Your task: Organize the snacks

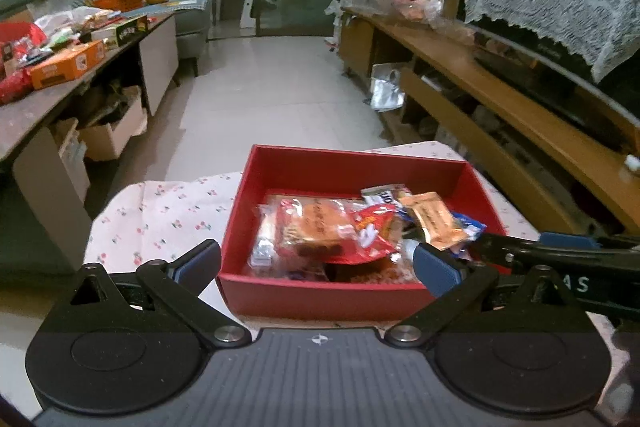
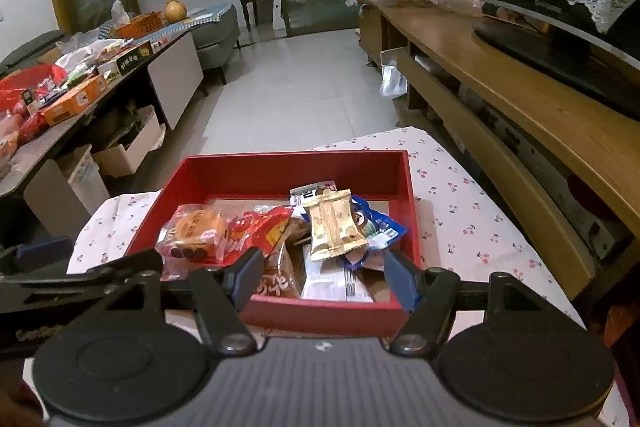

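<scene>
While both claws (image 1: 316,265) (image 2: 326,275) gape empty, snacks (image 2: 332,227) fill box (image 2: 280,163).

Left gripper (image 1: 316,263) fingers spread wide, right gripper (image 2: 324,277) likewise, both empty

A red box (image 2: 280,167) is seen at the centre of the frame, set on a cherry-print cloth (image 2: 460,195). Snack packets are piled inside it: a beige wrapped bar (image 2: 334,225) on top, a blue packet (image 2: 380,227) at its right, a red packet (image 2: 260,231) and an orange cake packet (image 2: 196,231) at its left. The right gripper (image 2: 324,277) is held spread at the box's near wall, nothing between its fingers (image 2: 248,277).
</scene>
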The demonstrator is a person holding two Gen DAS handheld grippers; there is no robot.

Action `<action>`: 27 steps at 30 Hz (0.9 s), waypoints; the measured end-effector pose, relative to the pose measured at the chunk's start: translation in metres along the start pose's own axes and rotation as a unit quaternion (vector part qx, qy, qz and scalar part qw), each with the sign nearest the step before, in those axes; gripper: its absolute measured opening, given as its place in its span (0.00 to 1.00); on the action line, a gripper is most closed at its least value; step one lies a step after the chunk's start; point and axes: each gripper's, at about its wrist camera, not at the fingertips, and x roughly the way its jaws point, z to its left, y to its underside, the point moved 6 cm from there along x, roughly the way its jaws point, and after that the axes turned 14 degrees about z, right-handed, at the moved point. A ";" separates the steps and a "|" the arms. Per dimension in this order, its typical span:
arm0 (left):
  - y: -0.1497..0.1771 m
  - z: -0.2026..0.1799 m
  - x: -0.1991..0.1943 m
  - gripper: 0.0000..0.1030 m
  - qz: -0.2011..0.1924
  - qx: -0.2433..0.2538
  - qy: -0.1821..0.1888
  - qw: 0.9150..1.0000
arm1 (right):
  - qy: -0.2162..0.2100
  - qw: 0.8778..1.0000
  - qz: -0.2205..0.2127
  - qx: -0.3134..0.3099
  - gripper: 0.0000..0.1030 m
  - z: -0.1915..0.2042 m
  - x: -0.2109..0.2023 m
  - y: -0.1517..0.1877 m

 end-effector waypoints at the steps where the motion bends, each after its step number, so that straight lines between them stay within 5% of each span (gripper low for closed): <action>1: 0.002 0.000 -0.001 1.00 0.003 -0.003 0.005 1.000 | -0.001 1.000 -0.002 0.000 0.74 0.000 -0.002 0.001; 5: 0.005 0.003 -0.001 1.00 0.017 -0.009 0.015 1.000 | 0.002 1.000 -0.004 -0.003 0.74 0.002 -0.008 0.008; 10: 0.012 0.006 -0.003 1.00 0.010 0.002 -0.049 0.999 | 0.003 1.000 -0.004 0.000 0.74 0.001 -0.013 0.019; 16: 0.029 0.009 -0.003 1.00 0.033 0.009 -0.081 0.996 | 0.001 1.000 0.003 0.012 0.74 -0.001 -0.020 0.036; 21: 0.043 0.011 -0.007 1.00 0.051 -0.006 -0.042 0.998 | -0.001 1.000 0.020 0.006 0.74 0.003 -0.022 0.054; 27: 0.061 0.009 -0.011 1.00 0.066 0.001 -0.052 0.996 | 0.005 0.999 0.038 0.003 0.74 0.005 -0.024 0.075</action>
